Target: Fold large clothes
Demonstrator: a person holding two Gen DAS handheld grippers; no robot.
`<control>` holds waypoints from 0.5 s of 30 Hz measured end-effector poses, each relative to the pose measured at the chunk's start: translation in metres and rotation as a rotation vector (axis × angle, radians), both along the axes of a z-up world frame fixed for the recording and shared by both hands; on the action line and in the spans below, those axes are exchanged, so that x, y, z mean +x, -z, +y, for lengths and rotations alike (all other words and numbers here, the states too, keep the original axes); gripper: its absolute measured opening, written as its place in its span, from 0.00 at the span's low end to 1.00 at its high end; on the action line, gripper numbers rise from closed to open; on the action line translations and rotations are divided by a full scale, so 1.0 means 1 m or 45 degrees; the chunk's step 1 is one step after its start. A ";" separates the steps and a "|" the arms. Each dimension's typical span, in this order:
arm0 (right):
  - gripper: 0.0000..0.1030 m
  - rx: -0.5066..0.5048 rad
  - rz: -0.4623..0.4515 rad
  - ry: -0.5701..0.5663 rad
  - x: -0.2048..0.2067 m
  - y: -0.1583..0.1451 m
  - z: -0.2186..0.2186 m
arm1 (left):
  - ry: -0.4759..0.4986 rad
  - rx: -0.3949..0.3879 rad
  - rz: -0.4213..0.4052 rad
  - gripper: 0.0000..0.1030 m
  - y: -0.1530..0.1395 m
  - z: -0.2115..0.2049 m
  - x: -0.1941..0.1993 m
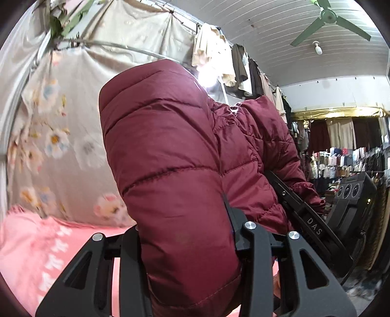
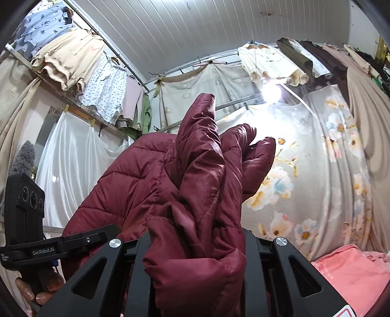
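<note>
1. Between the black fingers of the left gripper [image 1: 187,256]: a thick quilted fold of the maroon puffer jacket [image 1: 170,151], clamped and lifted clear of the pink blanket [image 1: 29,246] below. Fingertips buried in the padding, so exact contact points hidden.
2. Between the fingers of the right gripper [image 2: 195,263]: a bunched, crumpled part of the same jacket, pinched tight, folds standing up past the jaws toward the ceiling. Which part of the garment, sleeve or hem, impossible to tell.
3. Jacket spanning both grippers, raised in the air; lower edge cut off by the bottom of both views, so full hang unseen.
4. In the left wrist view, at right: the other gripper's body partly covered by the jacket, only its arm and its camera block [image 1: 353,192] showing.
5. In the right wrist view, at lower left: a hand [image 2: 31,290] around the other gripper's handle, cropped by the fisheye edge, only fingertips clear.
6. Behind the jacket: floral sheet [image 2: 316,170] hung as a backdrop, blurred at the edges; a bare bulb [image 2: 270,94] blown out to white glare, washing out what hangs nearby.
7. Overhead: hanging clothes [image 2: 73,56] on rails, a green ceiling fan [image 1: 331,19] partly cut by the frame.
8. Far right of the left view: shelves of goods [image 1: 341,161], too small to name.
</note>
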State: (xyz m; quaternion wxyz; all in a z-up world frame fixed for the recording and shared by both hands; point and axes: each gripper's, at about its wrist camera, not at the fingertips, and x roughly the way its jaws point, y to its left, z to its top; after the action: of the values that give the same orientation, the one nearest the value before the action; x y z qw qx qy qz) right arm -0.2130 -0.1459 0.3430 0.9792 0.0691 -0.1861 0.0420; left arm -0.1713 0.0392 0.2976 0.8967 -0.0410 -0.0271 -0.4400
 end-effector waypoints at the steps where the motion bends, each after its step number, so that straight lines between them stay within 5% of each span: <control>1: 0.17 0.000 0.006 -0.006 0.012 0.001 0.006 | -0.011 0.004 -0.016 0.35 0.000 0.006 0.004; 7: 0.17 0.006 0.111 -0.032 0.099 0.027 0.040 | -0.110 0.051 -0.070 0.36 0.010 0.040 0.066; 15: 0.17 0.079 0.374 -0.033 0.216 0.101 0.062 | -0.166 0.128 0.154 0.36 0.063 0.067 0.190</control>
State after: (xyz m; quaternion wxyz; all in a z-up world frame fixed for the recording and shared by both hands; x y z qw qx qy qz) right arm 0.0034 -0.0844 0.2420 0.9926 0.1073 -0.0411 0.0383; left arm 0.0182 0.1066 0.2344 0.9243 -0.0206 0.0466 -0.3782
